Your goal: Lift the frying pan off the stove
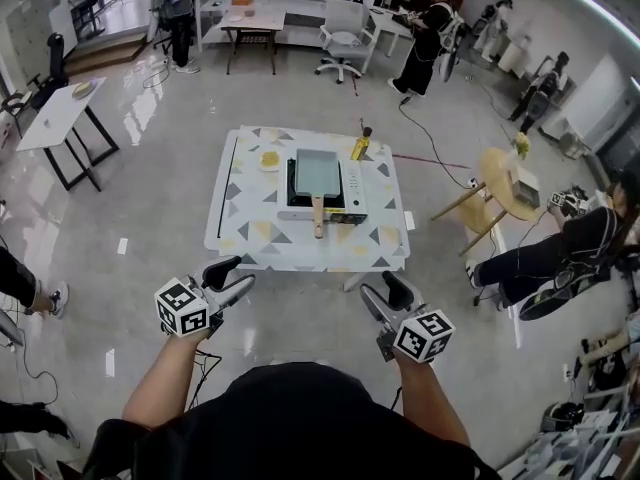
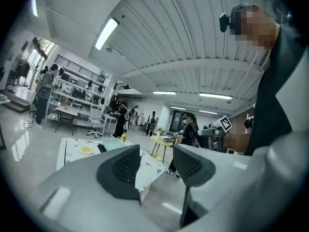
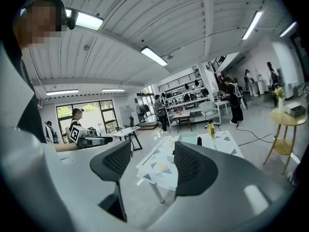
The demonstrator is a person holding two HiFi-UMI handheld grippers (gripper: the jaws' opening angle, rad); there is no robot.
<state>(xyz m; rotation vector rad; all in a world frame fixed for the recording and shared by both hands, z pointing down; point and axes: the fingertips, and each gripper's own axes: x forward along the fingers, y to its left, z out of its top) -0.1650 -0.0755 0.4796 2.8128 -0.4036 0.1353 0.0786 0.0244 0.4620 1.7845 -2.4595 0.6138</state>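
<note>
1. The frying pan point(image 1: 317, 172) sits on the stove point(image 1: 352, 194) at the table's point(image 1: 240, 238) middle, its handle point(image 1: 318, 218) pointing toward the near edge.
2. The left gripper point(image 1: 235, 273) and right gripper point(image 1: 377, 286) hang well short of the table, jaws spread and empty.
3. This looks like the approach step; next, one gripper must reach the handle and close on it.

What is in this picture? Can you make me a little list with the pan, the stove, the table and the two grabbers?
pan: rectangular frying pan, sitting on the stove, handle pointing toward the person
stove: portable stove, near the middle of the table
table: low table with a triangle pattern
also on table: yellow bottle, small plate
left gripper: open, empty, short of the table
right gripper: open, empty, short of the table
task: pan not yet lifted
</note>
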